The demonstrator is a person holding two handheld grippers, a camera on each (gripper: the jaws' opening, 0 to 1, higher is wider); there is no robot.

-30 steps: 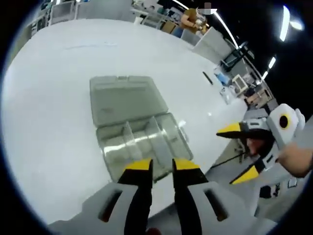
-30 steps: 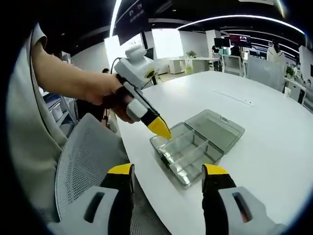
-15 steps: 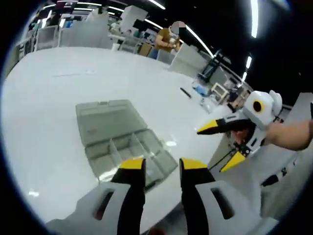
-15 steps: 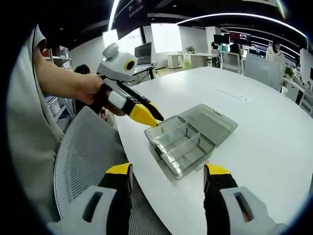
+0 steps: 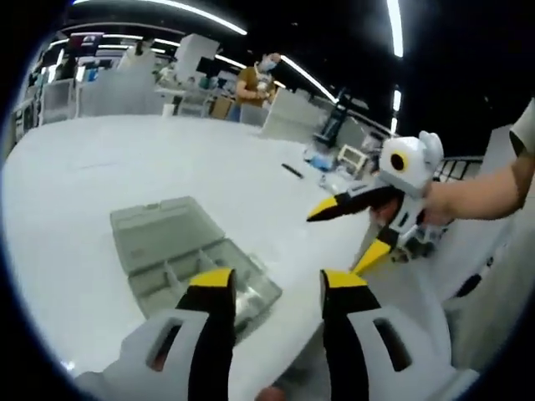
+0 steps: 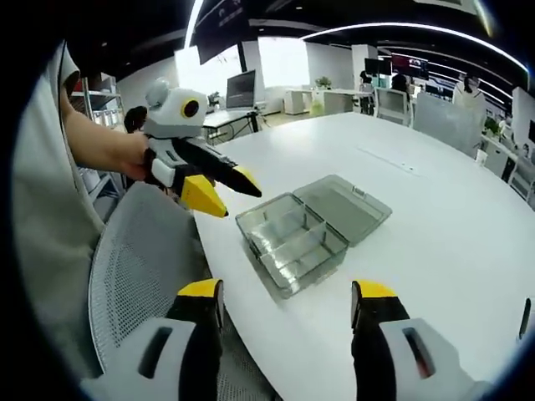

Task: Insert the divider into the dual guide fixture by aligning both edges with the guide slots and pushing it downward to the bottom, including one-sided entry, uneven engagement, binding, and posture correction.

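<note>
Divider (image 6: 294,239) is apparently sitting seated in the fixture (image 6: 288,261) at frame centre, both grippers (image 5: 267,284) (image 6: 284,296) hovering apart, empty.

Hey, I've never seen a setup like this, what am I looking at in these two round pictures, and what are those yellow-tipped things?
A person holds a hand tool with two jaws in each hand, and a fisheye camera rides on each tool. The yellow-tipped prongs at the bottom of each picture are that tool's own jaws.

In the left gripper view you look along the left gripper; the right gripper comes in from the side, held by a hand. The right gripper view looks along the right gripper, with the left one higher up.

On the white table lies a clear plastic organizer box, its lid folded open flat, with partition walls inside.

Both grippers are open and hold nothing.
</note>
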